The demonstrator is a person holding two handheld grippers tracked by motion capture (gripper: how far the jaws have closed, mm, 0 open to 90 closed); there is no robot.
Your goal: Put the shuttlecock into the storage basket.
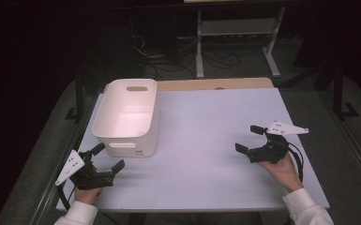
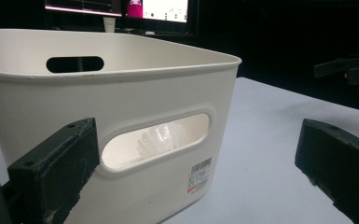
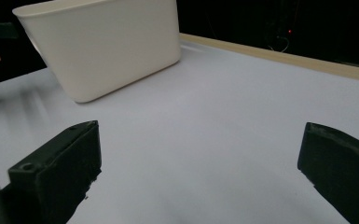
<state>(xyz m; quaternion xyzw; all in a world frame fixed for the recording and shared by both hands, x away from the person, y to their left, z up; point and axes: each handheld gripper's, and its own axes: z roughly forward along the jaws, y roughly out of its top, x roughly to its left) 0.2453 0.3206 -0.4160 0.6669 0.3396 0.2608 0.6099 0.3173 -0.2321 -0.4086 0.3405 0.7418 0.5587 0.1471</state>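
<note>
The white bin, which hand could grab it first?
Probably the left. The left tongs sit open right beside the white bin, facing its handle slot. The right tongs, also open, are far across the table.

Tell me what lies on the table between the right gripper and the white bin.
Nothing: in the high view the stretch of table between the right gripper and the white bin is bare, and the right gripper view agrees.
</note>
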